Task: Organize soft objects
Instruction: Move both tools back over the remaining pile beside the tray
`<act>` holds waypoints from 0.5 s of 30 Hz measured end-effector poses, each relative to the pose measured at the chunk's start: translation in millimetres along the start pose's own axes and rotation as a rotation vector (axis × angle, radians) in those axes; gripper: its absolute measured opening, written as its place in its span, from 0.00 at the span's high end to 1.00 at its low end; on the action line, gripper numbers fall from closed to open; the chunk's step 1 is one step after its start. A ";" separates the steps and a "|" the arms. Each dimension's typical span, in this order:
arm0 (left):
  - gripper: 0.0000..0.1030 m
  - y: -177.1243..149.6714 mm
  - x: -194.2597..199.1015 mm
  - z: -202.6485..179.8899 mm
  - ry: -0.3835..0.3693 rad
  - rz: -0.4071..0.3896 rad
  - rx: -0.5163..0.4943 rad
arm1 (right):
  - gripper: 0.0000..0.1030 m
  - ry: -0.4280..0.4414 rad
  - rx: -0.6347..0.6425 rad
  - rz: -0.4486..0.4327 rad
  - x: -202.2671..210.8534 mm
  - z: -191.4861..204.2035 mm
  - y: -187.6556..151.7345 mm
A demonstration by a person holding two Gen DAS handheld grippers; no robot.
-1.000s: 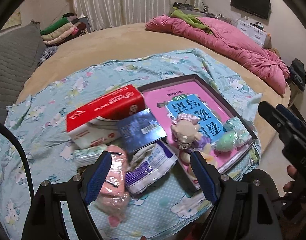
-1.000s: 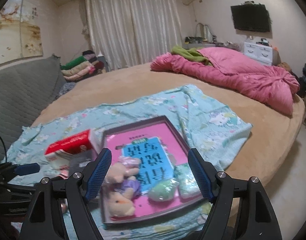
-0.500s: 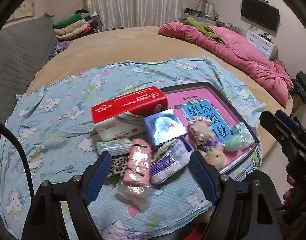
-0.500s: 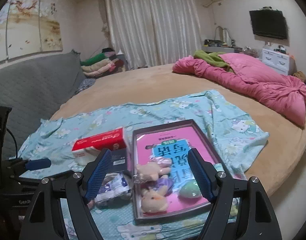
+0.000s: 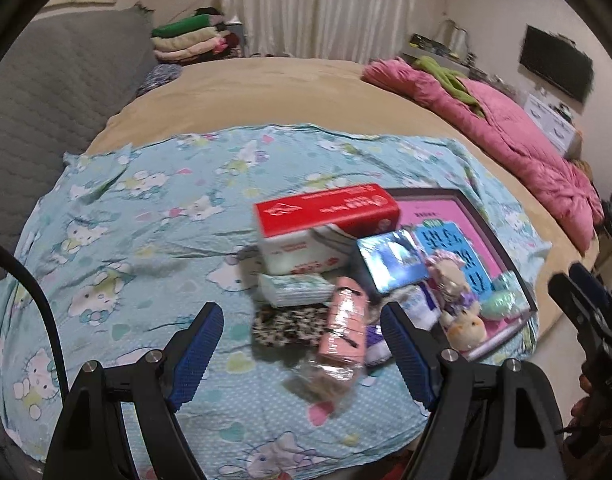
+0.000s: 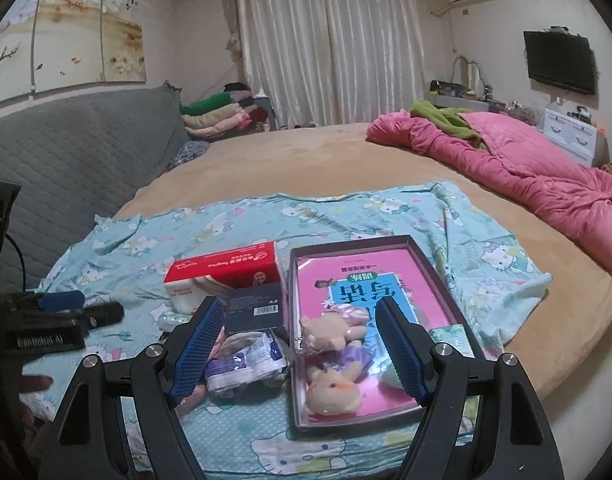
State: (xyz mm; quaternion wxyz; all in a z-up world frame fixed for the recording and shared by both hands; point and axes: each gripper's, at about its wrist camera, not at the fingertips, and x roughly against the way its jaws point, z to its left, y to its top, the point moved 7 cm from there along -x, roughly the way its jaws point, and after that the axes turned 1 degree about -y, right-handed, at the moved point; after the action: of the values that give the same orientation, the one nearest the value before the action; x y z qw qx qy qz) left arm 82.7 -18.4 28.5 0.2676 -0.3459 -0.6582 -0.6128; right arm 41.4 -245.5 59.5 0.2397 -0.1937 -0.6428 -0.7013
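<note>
A dark tray with a pink book inside holds two small plush toys and a pale green soft item. Left of it lie a red tissue box, a dark blue box, a white-purple packet, a pink wrapped pack, a leopard-print pouch and a small tissue pack. My left gripper hovers open above the pink pack and pouch, empty. My right gripper hovers open over the packet and plush toys, empty.
Everything rests on a light blue cartoon-print sheet over a round tan bed. A pink quilt lies at the far right, a grey padded headboard at the left, folded clothes behind.
Both grippers have pulled back and shifted left, so the pile and tray now sit further right and smaller in each view. Both stay open and empty.
</note>
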 end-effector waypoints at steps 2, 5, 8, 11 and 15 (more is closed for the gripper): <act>0.22 0.3 1.4 13.6 0.013 -0.002 0.025 | 0.23 0.007 0.003 0.006 -0.7 2.5 -1.1; 0.22 -0.6 2.4 30.0 0.028 -0.003 0.057 | 0.23 0.017 0.010 0.016 -2.8 7.2 -3.6; 0.22 -3.1 0.9 43.9 0.039 0.001 0.078 | 0.23 0.027 0.018 0.027 -6.0 12.4 -6.3; 0.22 -7.4 -2.8 56.0 0.048 0.013 0.100 | 0.23 0.037 0.029 0.041 -9.4 17.9 -10.7; 0.22 -13.3 -10.5 67.6 0.056 0.027 0.123 | 0.23 0.063 0.043 0.068 -16.1 28.2 -18.1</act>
State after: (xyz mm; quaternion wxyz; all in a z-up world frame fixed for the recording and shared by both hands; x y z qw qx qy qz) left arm 83.6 47.2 5.0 0.3148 -0.3203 -0.6822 -0.5770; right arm 42.8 -214.9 38.3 0.2877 -0.1883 -0.6428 -0.6845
